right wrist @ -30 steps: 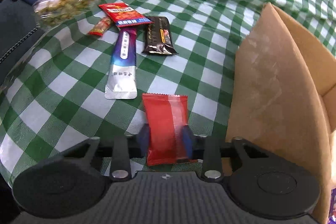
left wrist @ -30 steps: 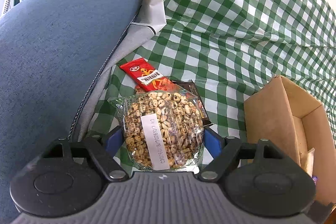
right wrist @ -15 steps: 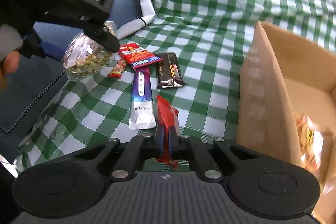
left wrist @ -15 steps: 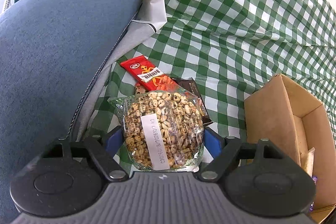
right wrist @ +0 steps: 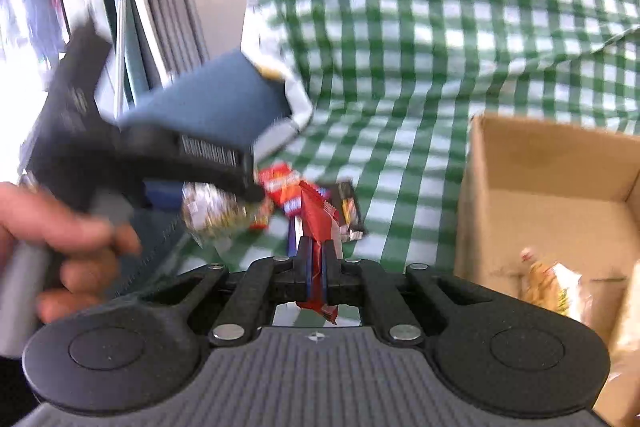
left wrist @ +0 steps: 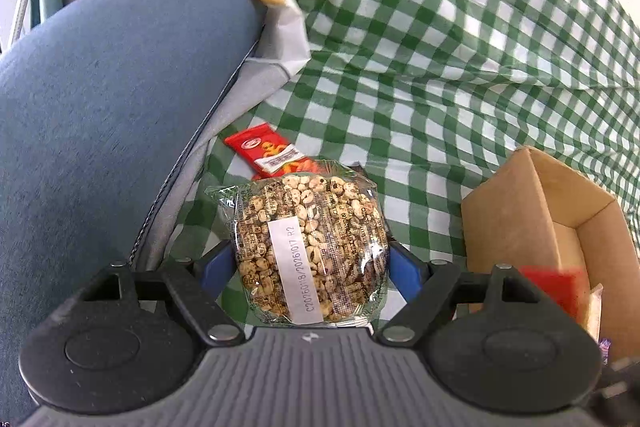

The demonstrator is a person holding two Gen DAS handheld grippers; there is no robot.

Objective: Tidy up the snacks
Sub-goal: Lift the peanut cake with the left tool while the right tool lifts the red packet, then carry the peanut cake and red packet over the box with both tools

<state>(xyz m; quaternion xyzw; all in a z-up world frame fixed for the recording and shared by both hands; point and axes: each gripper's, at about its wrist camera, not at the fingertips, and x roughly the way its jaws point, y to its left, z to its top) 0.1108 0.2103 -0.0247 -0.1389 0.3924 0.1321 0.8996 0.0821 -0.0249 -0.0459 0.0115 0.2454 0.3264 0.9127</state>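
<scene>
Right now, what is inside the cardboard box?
In the right wrist view, the cardboard box holds a yellowish snack bag near its front right corner. The gripper body hides the rest of the floor.

Open cardboard box (right wrist: 552,163), tall near wall (left wrist: 504,211).

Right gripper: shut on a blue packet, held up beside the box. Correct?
Not quite. The right gripper is shut on a red packet, not a blue one, as the right wrist view shows. The rest stands: it is held up off the cloth, beside the box.
</scene>
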